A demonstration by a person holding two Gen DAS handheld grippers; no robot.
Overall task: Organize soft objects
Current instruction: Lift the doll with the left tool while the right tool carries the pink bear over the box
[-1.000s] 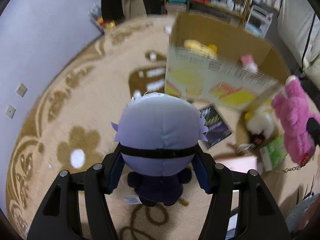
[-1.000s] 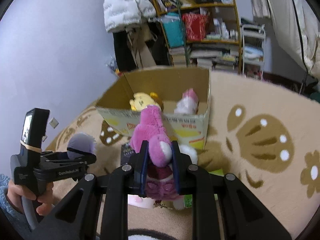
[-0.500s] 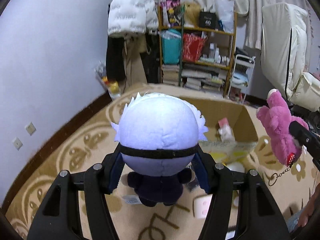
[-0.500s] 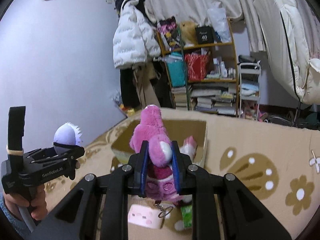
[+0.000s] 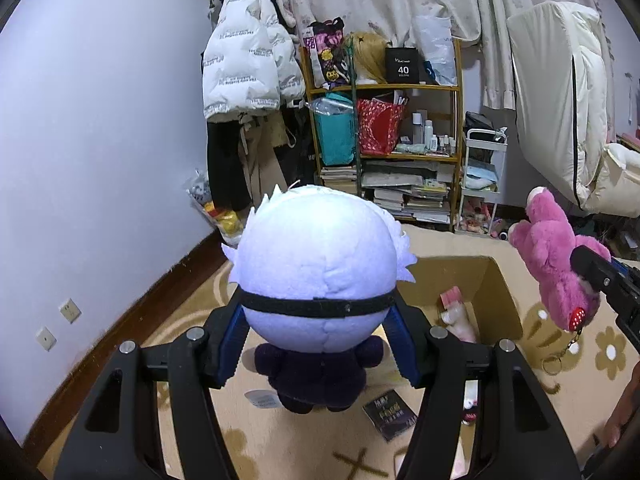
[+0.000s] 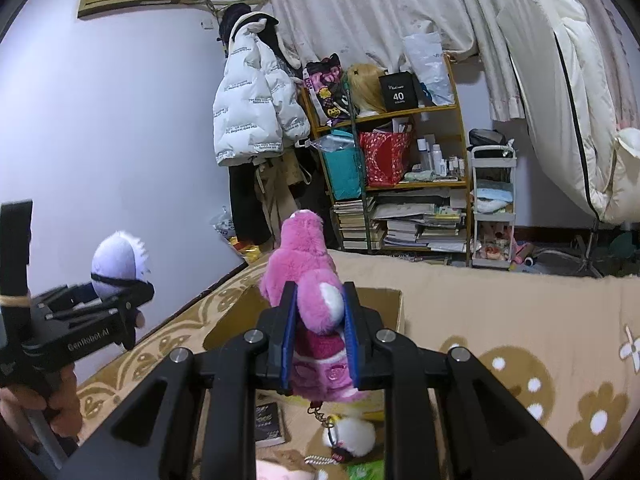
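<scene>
Up in the air, the round-headed pale lilac plush doll with a black blindfold band and dark body [image 5: 320,280] is pinched at its head between the blue pads of the left gripper [image 5: 318,336]. Beside it, the fuzzy pink plush bear with a keychain [image 6: 308,292] is squeezed in the right gripper [image 6: 318,336], both toys held above the open brown cardboard box [image 5: 492,292], which holds a small pink-and-white toy [image 5: 454,312]. Under the box lies a beige carpet with brown flower patterns [image 6: 520,320], strewn with a dark booklet [image 5: 390,418]. Farther back stand a cluttered wooden shelf of books and bags [image 5: 400,152], a hanging white puffer jacket [image 5: 248,64], pale curtains [image 6: 380,12] and a lilac wall [image 5: 100,120].
</scene>
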